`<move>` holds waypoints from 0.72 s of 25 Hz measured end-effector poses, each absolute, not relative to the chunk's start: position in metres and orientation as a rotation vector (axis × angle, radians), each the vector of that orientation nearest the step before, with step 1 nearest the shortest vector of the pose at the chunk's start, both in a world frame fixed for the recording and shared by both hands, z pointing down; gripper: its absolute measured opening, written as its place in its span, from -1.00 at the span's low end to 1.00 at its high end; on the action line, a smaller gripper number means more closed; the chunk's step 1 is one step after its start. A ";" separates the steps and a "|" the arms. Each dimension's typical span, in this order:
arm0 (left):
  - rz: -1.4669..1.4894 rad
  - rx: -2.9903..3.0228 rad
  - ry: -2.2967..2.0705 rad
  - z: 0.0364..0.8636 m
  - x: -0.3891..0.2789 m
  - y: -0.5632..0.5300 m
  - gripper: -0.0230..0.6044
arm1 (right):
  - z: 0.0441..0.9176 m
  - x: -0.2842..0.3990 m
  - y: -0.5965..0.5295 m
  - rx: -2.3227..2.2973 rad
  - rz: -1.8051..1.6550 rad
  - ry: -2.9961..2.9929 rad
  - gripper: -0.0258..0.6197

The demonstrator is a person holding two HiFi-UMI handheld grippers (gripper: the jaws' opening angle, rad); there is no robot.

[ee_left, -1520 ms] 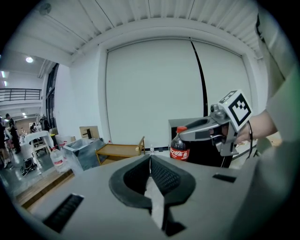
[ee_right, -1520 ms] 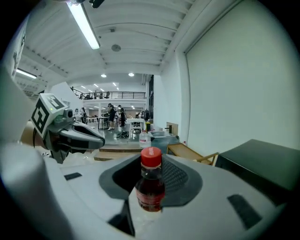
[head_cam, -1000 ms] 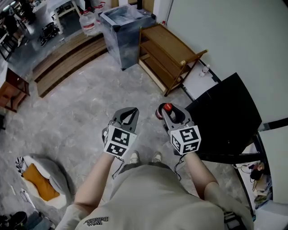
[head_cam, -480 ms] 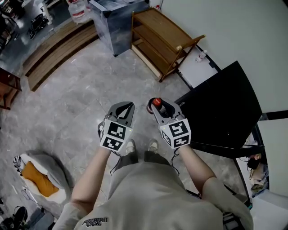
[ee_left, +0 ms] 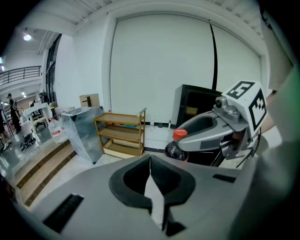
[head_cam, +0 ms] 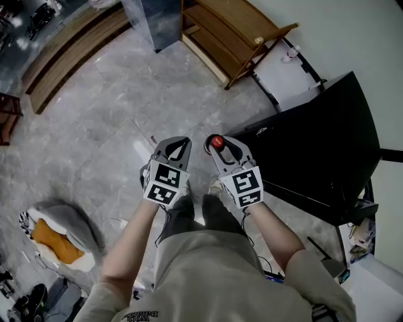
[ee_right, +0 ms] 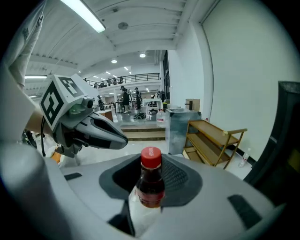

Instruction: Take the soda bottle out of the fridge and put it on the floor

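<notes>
Two grey grippers show, a left gripper (head_cam: pixel 178 141) and a right gripper (head_cam: pixel 215 145). There is one red-capped dark soda bottle (ee_right: pixel 150 180), one black fridge (head_cam: pixel 321 144) and one wooden shelf rack (head_cam: pixel 230 31).

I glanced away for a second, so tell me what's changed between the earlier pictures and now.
The wooden shelf and grey bin have slid toward the head view's top edge, so the person has probably stepped back or tipped the head further down. Nothing was taken hold of or let go. The right gripper is still shut on the soda bottle, and the left gripper stays shut and empty beside it.
</notes>
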State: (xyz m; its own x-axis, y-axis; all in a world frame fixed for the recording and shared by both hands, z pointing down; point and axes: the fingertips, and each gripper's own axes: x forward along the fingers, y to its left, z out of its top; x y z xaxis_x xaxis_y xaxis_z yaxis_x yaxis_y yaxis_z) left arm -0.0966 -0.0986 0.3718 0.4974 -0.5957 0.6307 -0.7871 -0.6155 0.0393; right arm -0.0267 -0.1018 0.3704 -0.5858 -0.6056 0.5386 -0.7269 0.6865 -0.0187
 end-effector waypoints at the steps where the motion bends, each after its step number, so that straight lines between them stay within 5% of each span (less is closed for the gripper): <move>1: 0.840 2.410 -1.150 0.381 -0.098 -0.098 -0.91 | 0.379 -0.028 -0.101 1.029 0.328 -2.393 -0.58; 18: 0.874 2.156 -1.041 0.608 -0.093 -0.080 -0.91 | 0.602 -0.025 -0.092 0.962 0.473 -2.289 -0.58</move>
State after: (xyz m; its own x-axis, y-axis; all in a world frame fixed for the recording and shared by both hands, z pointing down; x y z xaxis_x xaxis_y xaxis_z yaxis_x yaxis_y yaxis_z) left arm -0.0926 -0.0799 0.6083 0.4796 -0.4403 0.7590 -0.8237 -0.5240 0.2164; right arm -0.0248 -0.0924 0.6023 -0.5539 -0.5185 0.6514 -0.7342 0.6731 -0.0885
